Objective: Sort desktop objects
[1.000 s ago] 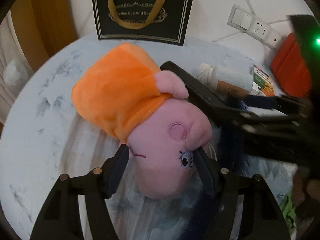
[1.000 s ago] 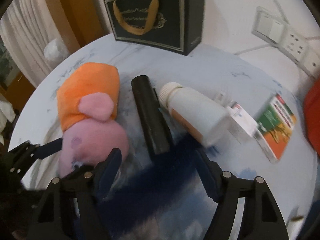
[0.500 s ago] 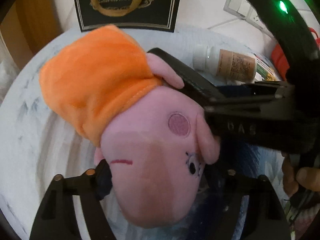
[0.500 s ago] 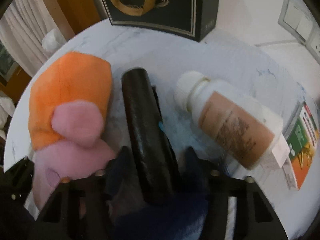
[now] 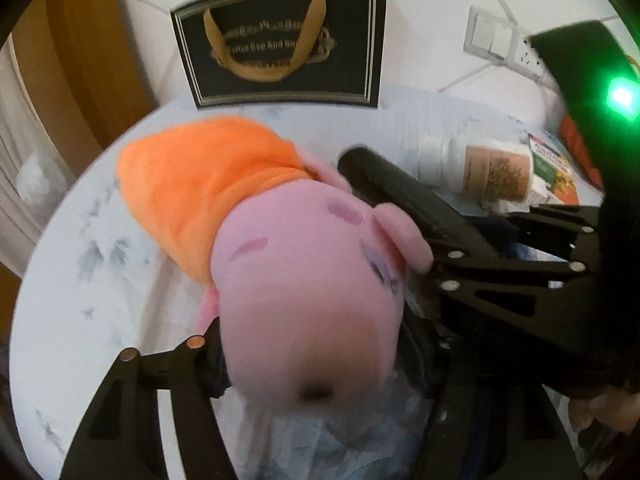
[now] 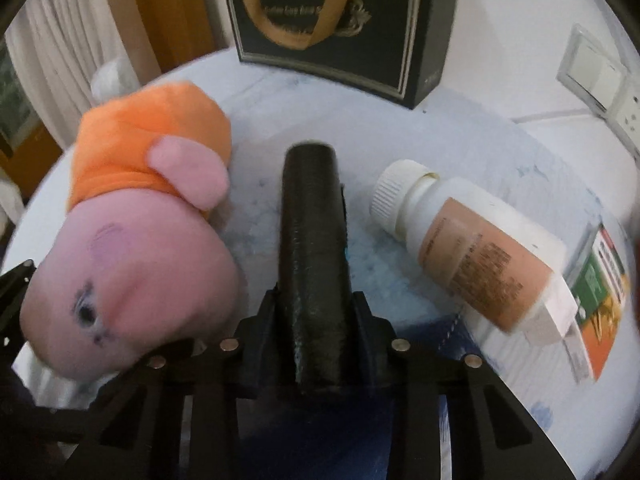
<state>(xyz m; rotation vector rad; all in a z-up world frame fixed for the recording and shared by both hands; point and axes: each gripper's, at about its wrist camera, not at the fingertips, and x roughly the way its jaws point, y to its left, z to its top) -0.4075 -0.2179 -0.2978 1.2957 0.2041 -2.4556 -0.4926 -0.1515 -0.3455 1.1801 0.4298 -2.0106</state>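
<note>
A: What is seen at the right gripper (image 6: 314, 336)?

B: Its jaws are clenched on the black cylinder (image 6: 314, 240), which is pinched at its near end and is pointed away along the fingers. No gap is seen between pads and cylinder.

A: And the left gripper (image 5: 316, 360)?

B: The pink head of the plush pig (image 5: 308, 280) is found between its jaws, which are closing at this moment. The left finger (image 5: 212, 360) is seen against the head; the other side is hidden behind the plush and the right gripper's frame (firm contact there cannot be told). The snout is turned toward the camera, and the orange-dressed body is stretched away over the table (image 5: 88, 280).

A: What is laid around them?

B: A white pill bottle (image 6: 460, 248) with a tan label is laid on its side just right of the cylinder. A small white box (image 6: 556, 312) is touched by its base, and a green and orange packet (image 6: 600, 304) is set beyond that. A black gift bag (image 6: 340, 20) with gold handles is stood upright at the table's far edge, and wall switches (image 6: 596, 68) are mounted to the right.
</note>
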